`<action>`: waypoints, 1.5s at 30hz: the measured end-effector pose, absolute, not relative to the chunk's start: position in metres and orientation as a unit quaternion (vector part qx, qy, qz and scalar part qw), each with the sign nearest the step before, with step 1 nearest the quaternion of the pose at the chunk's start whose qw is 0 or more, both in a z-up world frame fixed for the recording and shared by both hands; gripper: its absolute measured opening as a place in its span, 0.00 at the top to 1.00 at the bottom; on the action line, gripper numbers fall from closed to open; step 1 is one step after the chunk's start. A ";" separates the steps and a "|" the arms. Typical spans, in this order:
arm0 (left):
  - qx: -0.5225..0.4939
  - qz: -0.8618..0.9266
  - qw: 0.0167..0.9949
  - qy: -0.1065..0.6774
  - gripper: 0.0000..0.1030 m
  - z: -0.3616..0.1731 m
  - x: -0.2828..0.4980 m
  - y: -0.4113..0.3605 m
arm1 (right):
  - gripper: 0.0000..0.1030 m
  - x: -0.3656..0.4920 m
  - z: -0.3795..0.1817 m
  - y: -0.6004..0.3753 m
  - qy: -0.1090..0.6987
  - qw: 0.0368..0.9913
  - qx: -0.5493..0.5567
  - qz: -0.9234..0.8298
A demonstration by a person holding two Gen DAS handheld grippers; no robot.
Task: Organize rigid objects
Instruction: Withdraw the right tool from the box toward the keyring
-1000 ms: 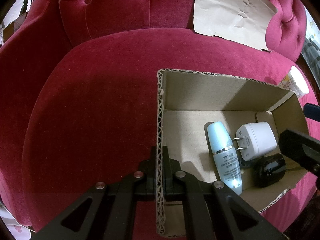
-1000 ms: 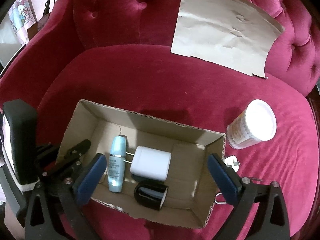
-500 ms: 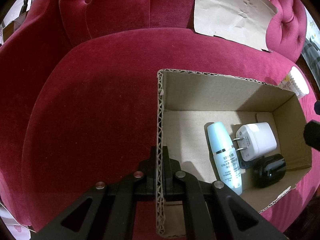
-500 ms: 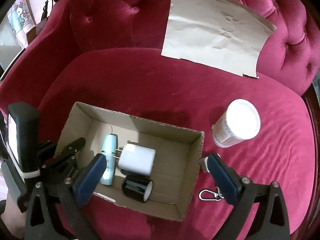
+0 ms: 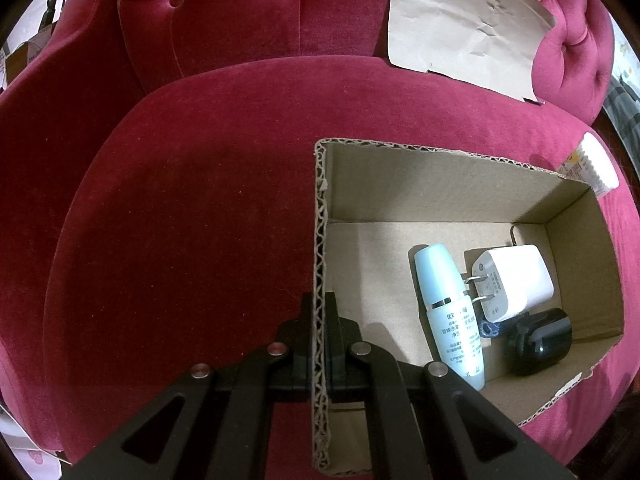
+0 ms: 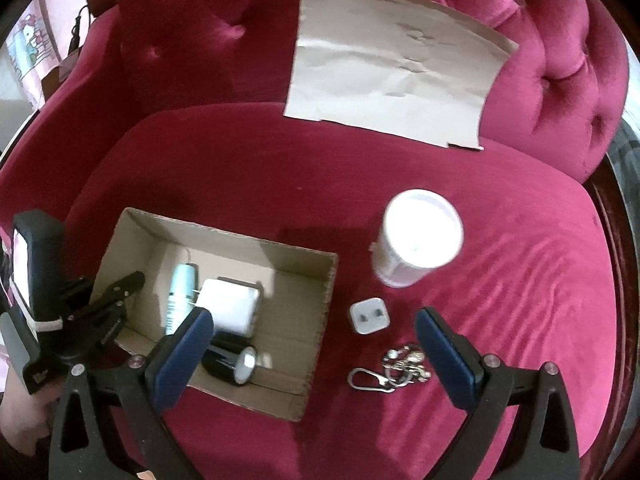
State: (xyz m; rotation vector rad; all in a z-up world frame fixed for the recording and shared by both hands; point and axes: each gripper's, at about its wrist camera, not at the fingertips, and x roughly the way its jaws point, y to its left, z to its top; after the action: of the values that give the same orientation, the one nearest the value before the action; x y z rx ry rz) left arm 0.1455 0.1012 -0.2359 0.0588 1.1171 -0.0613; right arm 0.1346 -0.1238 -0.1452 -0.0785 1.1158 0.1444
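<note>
Red velvet sofa seat (image 6: pixel 248 168) carries cardboard box (image 5: pixel 440 184); left hand-held gripper (image 5: pixel 319 320) clenched on its wall. Right hand-held gripper (image 6: pixel 312 344) spread wide, empty. Blue bottle (image 5: pixel 444 304) label unreadable, white charger (image 5: pixel 516 276) at its 3 o'clock.

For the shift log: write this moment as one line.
left claw: shut on box wall | right claw: open, empty | outside box: jar, keys

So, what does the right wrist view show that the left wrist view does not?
Only the right wrist view shows the small white plug, the keyring and the open right tongs. Only the left wrist view shows the left tongs shut on the box wall up close. Both show the box, bottle, charger, black case, white jar and paper.
</note>
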 end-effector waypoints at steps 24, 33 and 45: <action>0.030 -0.029 0.847 0.530 0.97 -0.235 0.146 0.099 | 0.00 0.111 -0.185 -0.214 0.547 0.837 -0.010 -0.007; 0.030 -0.030 0.847 0.530 0.97 -0.236 0.146 0.100 | 0.00 0.112 -0.214 -0.221 0.571 0.821 -0.005 -0.005; 0.029 -0.030 0.847 0.531 0.97 -0.235 0.146 0.101 | 0.00 0.121 -0.235 -0.226 0.593 0.805 0.002 0.000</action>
State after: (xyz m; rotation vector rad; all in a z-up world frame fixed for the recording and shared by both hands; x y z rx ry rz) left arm 0.1459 0.1007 -0.2354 0.0620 1.1190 -0.0629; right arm 0.1206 -0.2264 -0.2346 0.0050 1.2704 -0.0002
